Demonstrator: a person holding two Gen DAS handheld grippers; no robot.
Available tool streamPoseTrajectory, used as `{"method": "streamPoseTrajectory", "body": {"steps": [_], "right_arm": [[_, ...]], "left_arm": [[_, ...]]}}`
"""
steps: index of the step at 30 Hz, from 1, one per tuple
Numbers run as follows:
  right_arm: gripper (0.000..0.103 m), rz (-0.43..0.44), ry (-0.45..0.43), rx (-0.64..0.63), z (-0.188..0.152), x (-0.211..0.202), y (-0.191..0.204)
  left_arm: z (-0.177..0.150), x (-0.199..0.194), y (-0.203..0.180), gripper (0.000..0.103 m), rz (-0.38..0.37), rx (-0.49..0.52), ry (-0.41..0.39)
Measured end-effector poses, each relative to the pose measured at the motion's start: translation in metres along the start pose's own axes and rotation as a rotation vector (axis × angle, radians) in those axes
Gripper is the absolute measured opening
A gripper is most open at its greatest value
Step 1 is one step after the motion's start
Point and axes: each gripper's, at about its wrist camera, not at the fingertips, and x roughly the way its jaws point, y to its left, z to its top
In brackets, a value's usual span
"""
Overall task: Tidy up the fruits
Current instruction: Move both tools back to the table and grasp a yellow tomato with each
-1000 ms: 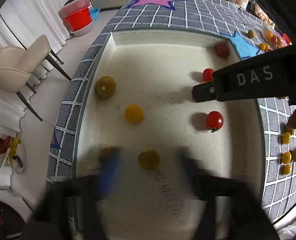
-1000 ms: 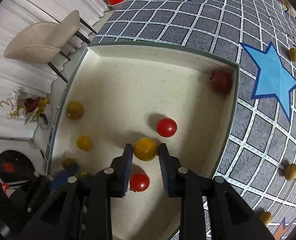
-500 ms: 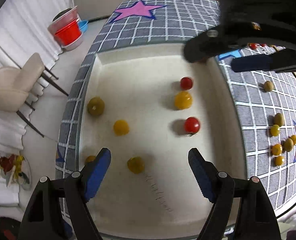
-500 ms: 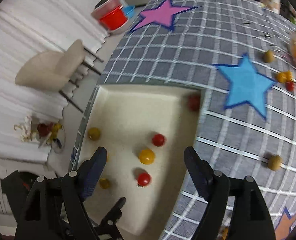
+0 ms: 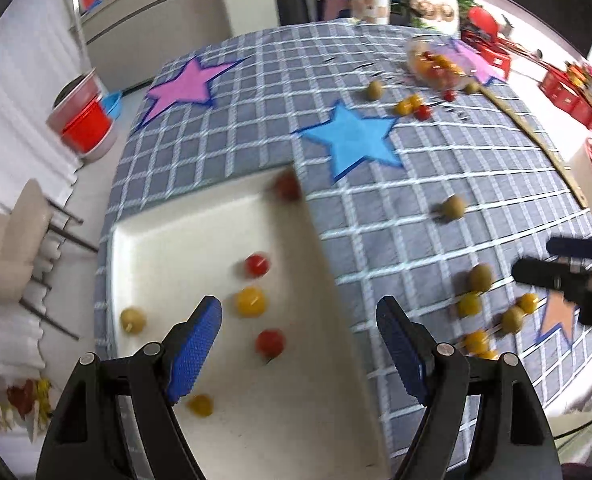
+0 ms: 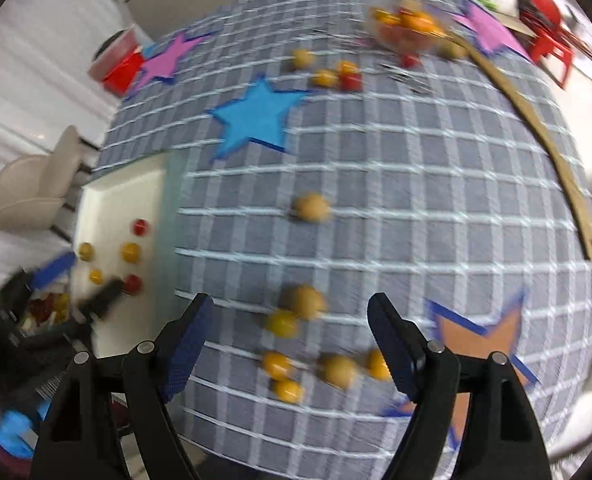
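The tablecloth (image 5: 416,216) is grey-blue with a white grid, scattered with stars — a pink one (image 5: 184,88) far left, a blue one (image 5: 352,138) mid-table, an orange one (image 6: 480,344) near right. The tray (image 5: 168,240) is cream-white, holding red (image 5: 257,265) and yellow (image 5: 250,301) tomatoes. Loose fruit on the cloth is yellow (image 6: 282,322) and olive-green (image 5: 453,207). Both grippers — left (image 5: 298,344), right (image 6: 286,338) — are black with blue pads.
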Motion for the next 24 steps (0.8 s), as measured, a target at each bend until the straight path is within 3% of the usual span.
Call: {"method": "streamPoseTrajectory", "body": {"steps": [5,13,19,24], "right_arm": [[0.082,-0.071,0.008,0.021,-0.027,-0.01,-0.044],[0.082,-0.121,0.049,-0.07,-0.06,0.002,-0.068],[0.065,-0.112,0.053,-0.11,-0.076,0.012,-0.075],[0.062,-0.117,0.035,-0.216,-0.087,0.016,-0.073]], "left_arm": [[0.025,0.009,-0.027,0.081,-0.051,0.049,0.01],[0.046,0.044,-0.07,0.081,-0.095,0.087,0.06],[0.06,0.064,-0.093,0.081,-0.118,0.106,0.055],[0.066,0.081,-0.109,0.081,-0.11,0.137,0.047]]}}
